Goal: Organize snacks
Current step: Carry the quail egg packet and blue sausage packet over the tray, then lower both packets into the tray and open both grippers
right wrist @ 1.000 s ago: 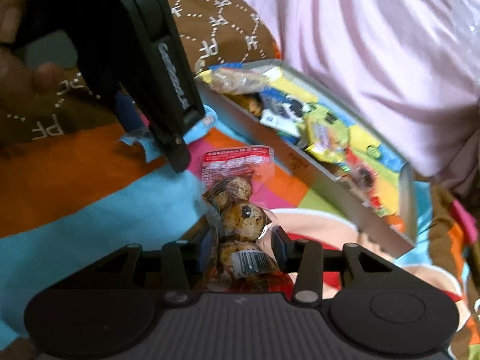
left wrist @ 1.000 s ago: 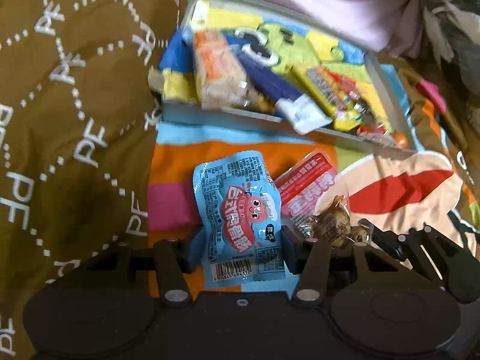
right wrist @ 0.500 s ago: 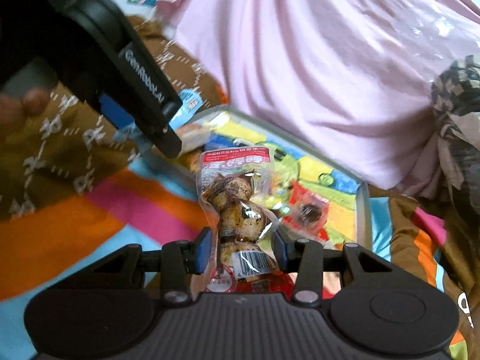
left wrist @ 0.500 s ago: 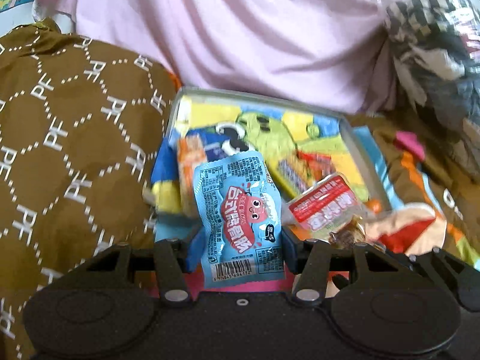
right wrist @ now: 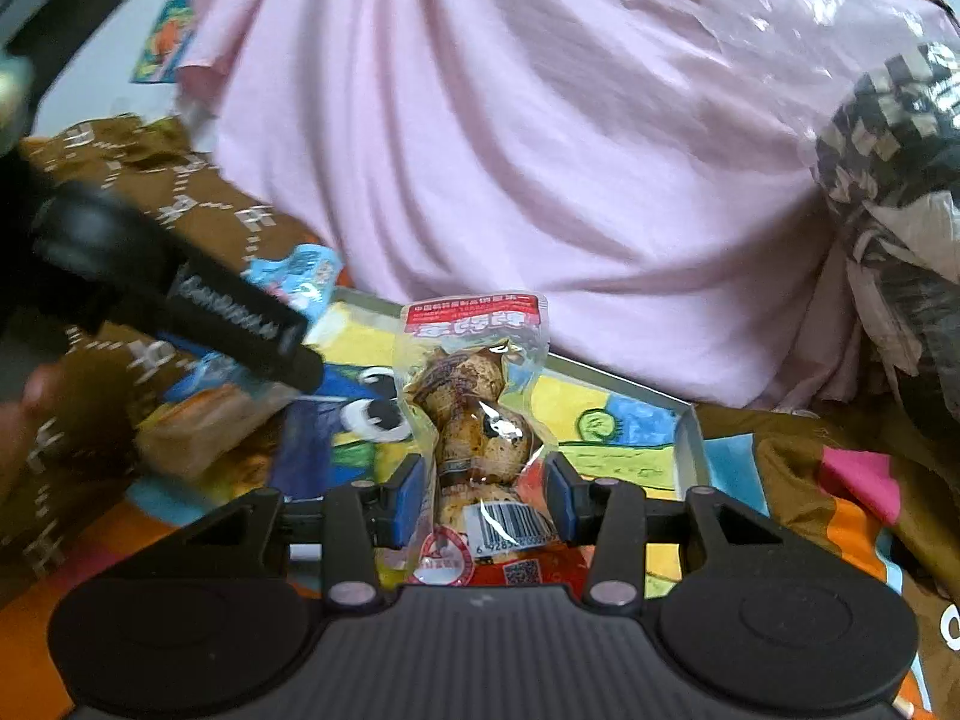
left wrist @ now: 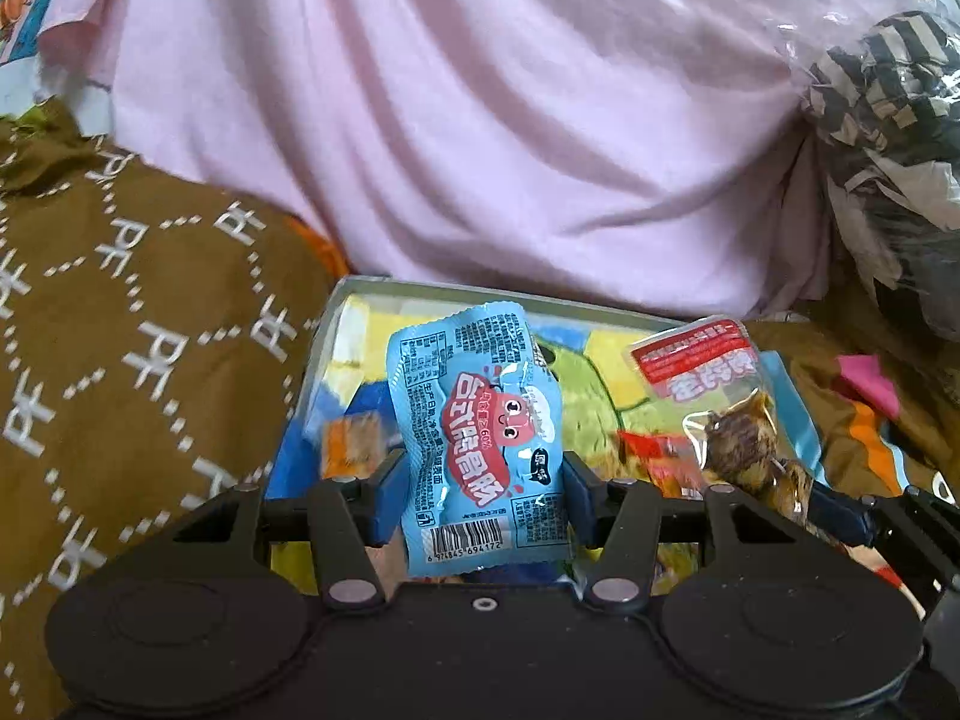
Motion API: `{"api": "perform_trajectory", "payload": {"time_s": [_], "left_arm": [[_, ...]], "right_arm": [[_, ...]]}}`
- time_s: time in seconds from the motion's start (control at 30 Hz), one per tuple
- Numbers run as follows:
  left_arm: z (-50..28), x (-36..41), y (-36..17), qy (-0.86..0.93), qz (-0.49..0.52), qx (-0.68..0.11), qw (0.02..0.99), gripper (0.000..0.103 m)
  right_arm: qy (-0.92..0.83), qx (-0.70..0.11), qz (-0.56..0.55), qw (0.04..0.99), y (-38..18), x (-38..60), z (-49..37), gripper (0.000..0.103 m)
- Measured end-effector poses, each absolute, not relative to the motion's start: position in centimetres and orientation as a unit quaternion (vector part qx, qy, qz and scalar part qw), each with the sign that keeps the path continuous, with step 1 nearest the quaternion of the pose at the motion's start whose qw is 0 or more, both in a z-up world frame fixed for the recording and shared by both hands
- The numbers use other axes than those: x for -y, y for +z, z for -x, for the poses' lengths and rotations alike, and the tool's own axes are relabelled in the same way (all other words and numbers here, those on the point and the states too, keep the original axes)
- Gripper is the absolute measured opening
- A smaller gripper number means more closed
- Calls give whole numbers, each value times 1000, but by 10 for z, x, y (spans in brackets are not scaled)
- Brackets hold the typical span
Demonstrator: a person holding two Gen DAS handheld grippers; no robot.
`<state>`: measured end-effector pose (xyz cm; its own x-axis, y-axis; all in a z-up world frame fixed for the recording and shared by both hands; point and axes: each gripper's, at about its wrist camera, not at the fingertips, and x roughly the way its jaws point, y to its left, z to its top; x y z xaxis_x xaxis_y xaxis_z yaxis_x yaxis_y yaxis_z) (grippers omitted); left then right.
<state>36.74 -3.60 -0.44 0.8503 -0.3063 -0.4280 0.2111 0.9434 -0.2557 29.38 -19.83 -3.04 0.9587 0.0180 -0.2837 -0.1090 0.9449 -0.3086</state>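
Snacks sit clamped in both grippers: the left gripper [left wrist: 480, 495] pinches a blue packet [left wrist: 477, 450] printed with a red cartoon and barcode, the right gripper [right wrist: 483, 492] a clear pouch of speckled eggs [right wrist: 480, 420], both above the colourful tray [right wrist: 687, 438] against pink cloth [left wrist: 480, 120].

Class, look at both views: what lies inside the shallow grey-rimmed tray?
Inside the tray there is a bright cartoon lining and an orange-wrapped snack. The held blue packet and egg packet hide much of the rest.
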Motion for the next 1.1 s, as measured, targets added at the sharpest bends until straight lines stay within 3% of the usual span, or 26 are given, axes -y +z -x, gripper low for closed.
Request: {"api": "perform_trajectory", "payload": {"time_s": [0.43, 0.7, 1.1], "left_arm": [[-403, 42, -23, -151, 134, -223, 954, 55], [-417, 56, -38, -144, 126, -270, 944, 56], [-420, 59, -45, -146, 111, -263, 947, 63]], "right_arm": [[7, -163, 63, 985, -25, 229, -349, 47], [9, -204, 44, 978, -39, 227, -369, 48], [9, -224, 36, 974, -56, 231, -378, 54]]}}
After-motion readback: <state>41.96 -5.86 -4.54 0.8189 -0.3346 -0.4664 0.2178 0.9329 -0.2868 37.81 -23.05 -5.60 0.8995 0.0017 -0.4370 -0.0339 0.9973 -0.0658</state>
